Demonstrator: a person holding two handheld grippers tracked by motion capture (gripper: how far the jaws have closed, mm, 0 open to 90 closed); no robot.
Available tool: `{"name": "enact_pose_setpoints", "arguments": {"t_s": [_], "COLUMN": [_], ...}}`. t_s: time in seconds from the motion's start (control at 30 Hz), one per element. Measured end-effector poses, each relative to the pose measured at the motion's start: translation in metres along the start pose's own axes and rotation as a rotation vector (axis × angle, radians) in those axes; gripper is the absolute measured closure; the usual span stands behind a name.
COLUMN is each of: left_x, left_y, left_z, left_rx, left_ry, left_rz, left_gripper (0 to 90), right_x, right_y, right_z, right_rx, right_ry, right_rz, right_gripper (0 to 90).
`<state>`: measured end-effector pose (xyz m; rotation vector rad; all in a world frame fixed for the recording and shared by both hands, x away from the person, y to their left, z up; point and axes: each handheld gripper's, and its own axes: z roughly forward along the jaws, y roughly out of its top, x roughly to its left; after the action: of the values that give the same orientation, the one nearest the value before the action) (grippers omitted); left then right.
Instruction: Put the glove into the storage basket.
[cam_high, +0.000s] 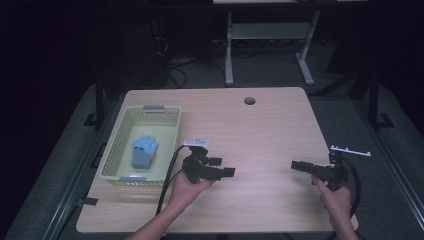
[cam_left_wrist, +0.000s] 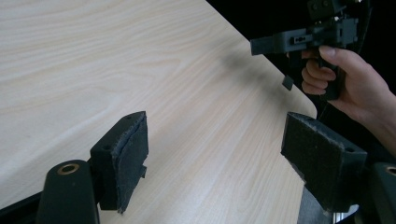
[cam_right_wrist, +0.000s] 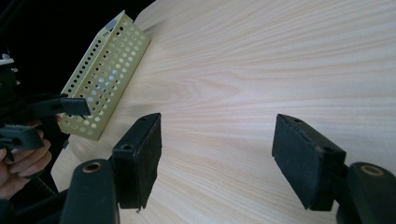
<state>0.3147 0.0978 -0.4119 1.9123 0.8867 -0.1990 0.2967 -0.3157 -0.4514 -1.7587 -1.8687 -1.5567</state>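
Observation:
My left gripper (cam_high: 222, 166) is held over the front middle of the wooden table (cam_high: 265, 125), pointing right, with its jaws wide apart. In the left gripper view its pads (cam_left_wrist: 133, 154) have only bare wood between them. My right gripper (cam_high: 296, 165) hovers near the front right, pointing left toward the other; it stands open with nothing between its fingers (cam_right_wrist: 144, 154). A blue folded cloth item (cam_high: 144, 151) lies inside a pale green perforated basket (cam_high: 167, 112) at the table's left.
A round cable hole (cam_high: 249, 100) sits near the far edge of the table. The basket's side wall (cam_right_wrist: 105, 70) shows at the left of the right gripper view, beside the left gripper (cam_right_wrist: 60, 119). Desk legs (cam_high: 229, 50) stand on the dark floor behind.

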Motion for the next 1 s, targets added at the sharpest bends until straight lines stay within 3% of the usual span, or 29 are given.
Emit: {"name": "enact_pose_setpoints", "arguments": {"t_s": [0.57,1.0], "left_x": [-0.001,-0.004], "left_y": [-0.021,-0.046], "left_z": [0.003,0.006], "left_rx": [-0.002,-0.001], "left_ry": [-0.021,-0.001], "left_rz": [-0.003,0.045], "left_gripper": [22.6,22.6], "right_x": [-0.004,-0.008], "right_y": [-0.018,-0.032], "right_z": [-0.005,-0.010], "right_rx": [0.006,-0.010], "right_ry": [0.010,0.038], "right_rz": [-0.009,-0.004], "right_gripper": [31.4,29.7]}}
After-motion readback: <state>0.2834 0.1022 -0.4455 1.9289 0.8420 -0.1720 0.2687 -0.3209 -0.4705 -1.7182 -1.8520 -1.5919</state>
